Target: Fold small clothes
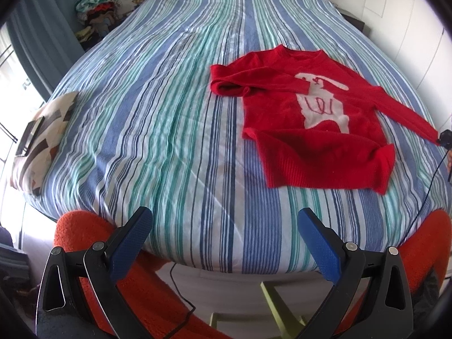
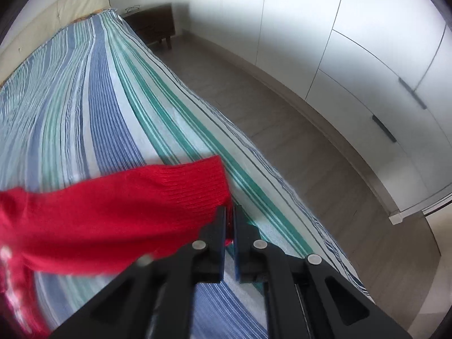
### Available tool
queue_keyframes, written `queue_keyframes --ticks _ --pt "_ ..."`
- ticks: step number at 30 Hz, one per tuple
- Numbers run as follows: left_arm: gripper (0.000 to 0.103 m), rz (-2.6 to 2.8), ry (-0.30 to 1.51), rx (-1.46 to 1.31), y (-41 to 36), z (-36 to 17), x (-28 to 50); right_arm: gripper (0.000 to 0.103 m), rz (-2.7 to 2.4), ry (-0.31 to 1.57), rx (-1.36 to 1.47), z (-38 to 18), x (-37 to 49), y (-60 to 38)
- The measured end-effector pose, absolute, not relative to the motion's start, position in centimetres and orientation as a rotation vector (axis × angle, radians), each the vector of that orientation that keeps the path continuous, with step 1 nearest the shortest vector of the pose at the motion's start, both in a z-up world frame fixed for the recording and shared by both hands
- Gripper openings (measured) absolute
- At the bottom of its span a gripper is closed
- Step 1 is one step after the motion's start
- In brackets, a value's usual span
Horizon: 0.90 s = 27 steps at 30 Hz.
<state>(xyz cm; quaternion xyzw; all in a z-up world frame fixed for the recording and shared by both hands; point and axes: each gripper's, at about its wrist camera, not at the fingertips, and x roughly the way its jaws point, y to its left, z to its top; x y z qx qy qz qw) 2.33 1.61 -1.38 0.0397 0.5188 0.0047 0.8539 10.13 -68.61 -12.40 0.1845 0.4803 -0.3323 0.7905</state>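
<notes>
- Lying at the far left of the left wrist view, a patchwork pillow (image 1: pixel 42 138) sits on the edge of the bed, with a dark flat device (image 1: pixel 29 135) on top of it.
- The striped duvet (image 1: pixel 158 118) in blue, green and white covers the whole bed.
- The left gripper (image 1: pixel 224 226) hangs over the near edge of the bed, its blue-padded jaws spread wide with nothing between them, well apart from the garment.
- The red sweater (image 1: pixel 305 124) lies face up on the right half of the bed, collar toward the headboard, a white figure on its chest.
- Its one sleeve is folded across the chest; its hem is turned up in a rumpled fold.
- The other sleeve (image 1: pixel 404 113) stretches out straight toward the right edge of the bed.
- In the right wrist view, the right gripper (image 2: pixel 229 212) is clamped on the ribbed cuff (image 2: pixel 180 186) of that sleeve, jaws nearly touching with red fabric pinched between them, near the bed's right edge.
- White wardrobe doors (image 2: pixel 353 42) line the wall beyond the floor.
</notes>
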Motion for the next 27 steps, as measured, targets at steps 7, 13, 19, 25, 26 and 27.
queue_keyframes --ticks 7,13,19,25,26,27 --pt "0.102 -0.098 1.108 -0.040 3.7 -4.6 3.9 0.073 -0.649 1.023 0.255 -11.3 10.1 -63.5" --pt "0.102 -0.369 1.087 -0.272 4.0 -8.6 6.5 0.073 -0.208 0.992 0.320 -7.9 5.1 -50.1" --pt "0.101 -0.436 1.089 -0.318 1.8 -12.7 11.1 0.073 0.305 1.080 0.510 -11.7 3.2 -35.8" --pt "0.058 -0.506 1.117 -0.339 0.3 -14.9 13.0 0.035 0.305 1.092 0.505 -16.0 6.3 -33.9" --pt "0.030 -0.544 1.167 -0.333 -0.3 -15.4 13.3 0.013 0.338 1.121 0.509 -16.7 6.7 -33.7" --pt "0.017 -0.558 1.204 -0.297 -0.7 -15.6 13.2 0.005 0.319 1.151 0.493 -17.0 7.3 -33.5"
